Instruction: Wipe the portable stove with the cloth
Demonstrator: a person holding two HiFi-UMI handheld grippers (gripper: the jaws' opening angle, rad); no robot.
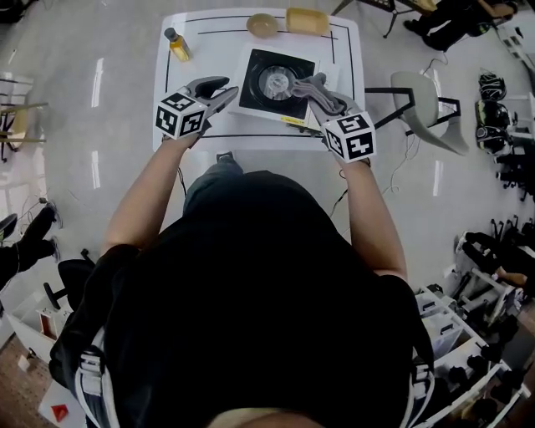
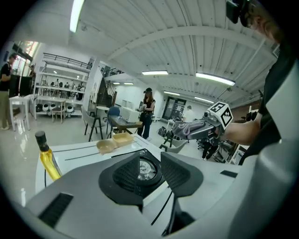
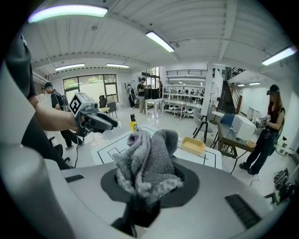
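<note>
The portable stove [image 1: 276, 82], a white body with a black top and round burner, sits in the middle of the white table [image 1: 171, 125]. My right gripper [image 1: 330, 102] hangs above the stove's right edge, shut on a bunched grey cloth [image 1: 315, 86]; in the right gripper view the cloth [image 3: 147, 163] bulges up out of the jaws. My left gripper [image 1: 224, 88] hovers above the stove's left edge. Its jaws stand apart with nothing between them, and the stove's burner [image 2: 145, 170] shows through the gap in the left gripper view. Both grippers are lifted off the table.
At the table's far edge stand a yellow oil bottle [image 1: 177, 46], a tan bowl [image 1: 262, 25] and a yellow tray [image 1: 307, 20]. A grey chair [image 1: 422, 104] stands right of the table. Other people, desks and shelves fill the room beyond.
</note>
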